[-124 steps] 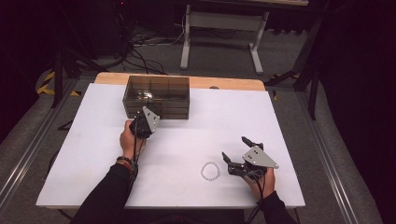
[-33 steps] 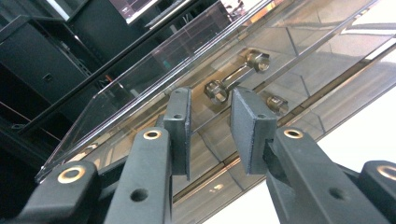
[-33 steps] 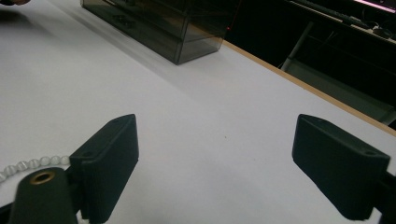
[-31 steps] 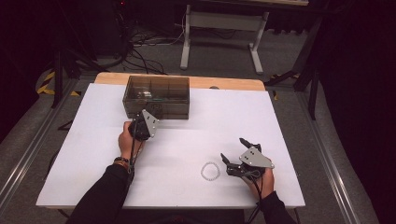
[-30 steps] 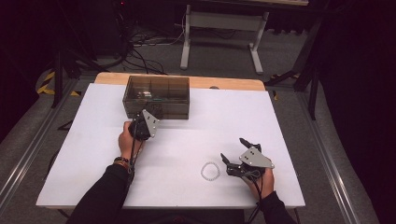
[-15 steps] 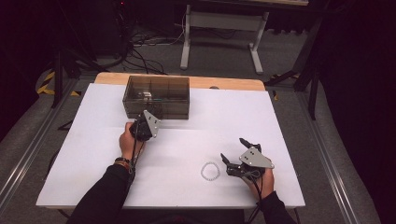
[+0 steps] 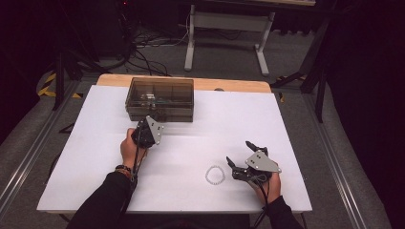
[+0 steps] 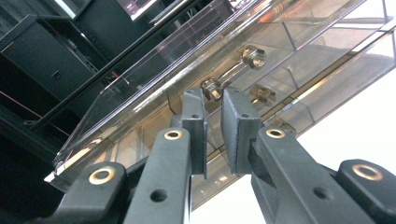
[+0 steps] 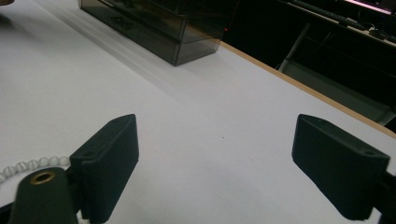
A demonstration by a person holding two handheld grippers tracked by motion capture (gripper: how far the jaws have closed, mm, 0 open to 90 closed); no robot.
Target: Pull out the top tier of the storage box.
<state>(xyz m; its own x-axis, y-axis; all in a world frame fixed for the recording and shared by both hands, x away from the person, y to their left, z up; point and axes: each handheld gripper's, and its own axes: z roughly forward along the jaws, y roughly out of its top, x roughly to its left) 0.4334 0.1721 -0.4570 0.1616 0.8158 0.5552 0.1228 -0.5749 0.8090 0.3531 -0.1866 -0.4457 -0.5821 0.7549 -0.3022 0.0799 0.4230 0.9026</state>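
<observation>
A smoky clear drawer box (image 7: 160,98) stands at the back of the white table (image 7: 86,143). My left gripper (image 7: 144,125) is at its lower front. In the left gripper view the jaws have just been closing, and the gripper (image 8: 214,100) now pinches one clear knob of the drawer handle (image 8: 212,88) at its tips. The handle's other knob (image 8: 253,57) lies farther along the bar. A ring of white beads (image 7: 215,175) lies flat near the front. My right gripper (image 7: 238,153) rests just right of it, wide open with nothing between its fingers (image 9: 112,158).
The beads (image 9: 28,165) curve past the left jaw in the right gripper view, and the box (image 9: 154,28) sits far off. A wooden strip (image 7: 229,85) edges the table's back. Cables and a metal stand are on the floor beyond.
The left gripper has shifted only slightly at the front of the box. The right gripper and the beads have kept their places.
</observation>
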